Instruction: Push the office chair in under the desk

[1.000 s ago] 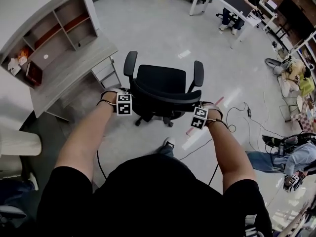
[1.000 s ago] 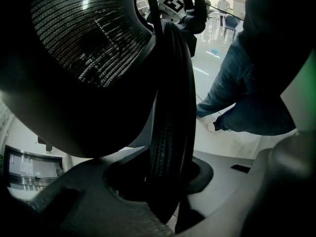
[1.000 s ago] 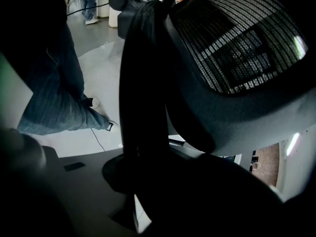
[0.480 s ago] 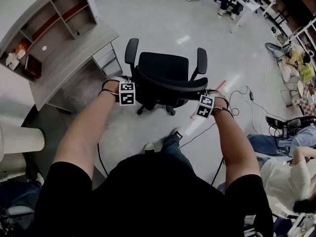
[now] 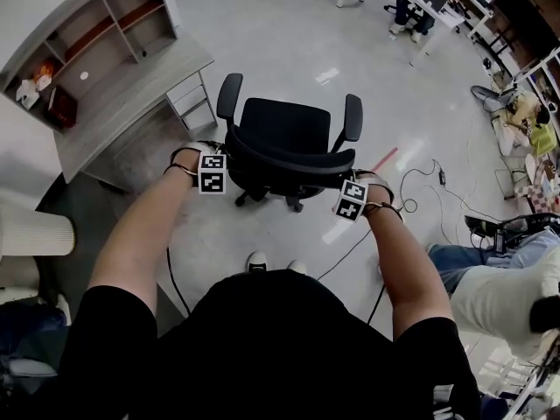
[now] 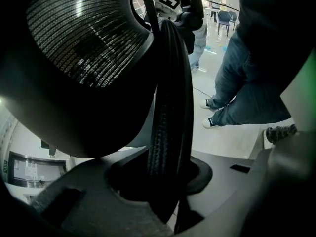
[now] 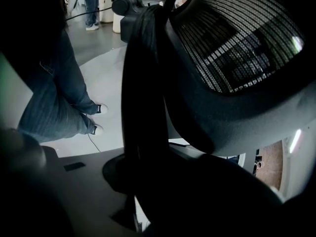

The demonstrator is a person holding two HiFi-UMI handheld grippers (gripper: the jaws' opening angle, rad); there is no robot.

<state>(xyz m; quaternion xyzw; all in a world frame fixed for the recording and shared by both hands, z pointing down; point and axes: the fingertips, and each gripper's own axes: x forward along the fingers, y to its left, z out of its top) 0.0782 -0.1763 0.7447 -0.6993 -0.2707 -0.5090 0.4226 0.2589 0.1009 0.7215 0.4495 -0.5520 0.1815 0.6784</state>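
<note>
Left arm (image 5: pixel 140 234): stretched forward and down, elbow slightly bent, forearm bare.
Left gripper (image 5: pixel 219 166): points steeply down, marker cube on top. Jaws have just been closing and are clamped on the left end of the chair back (image 5: pixel 289 166) rim.
Right arm (image 5: pixel 407 261): stretched forward, mirrors the left.
Right gripper (image 5: pixel 350 196): points steeply down, jaws clamped on the right end of the same rim.
Spacing: grippers well apart, roughly level with each other.

One black office chair (image 5: pixel 289 143) with two armrests (image 5: pixel 230 97) stands mid-frame. One grey desk (image 5: pixel 131 103) sits at upper left. Two white shoes (image 5: pixel 256 261) show at lower centre, and one long white table (image 5: pixel 398 0) at upper right.
</note>
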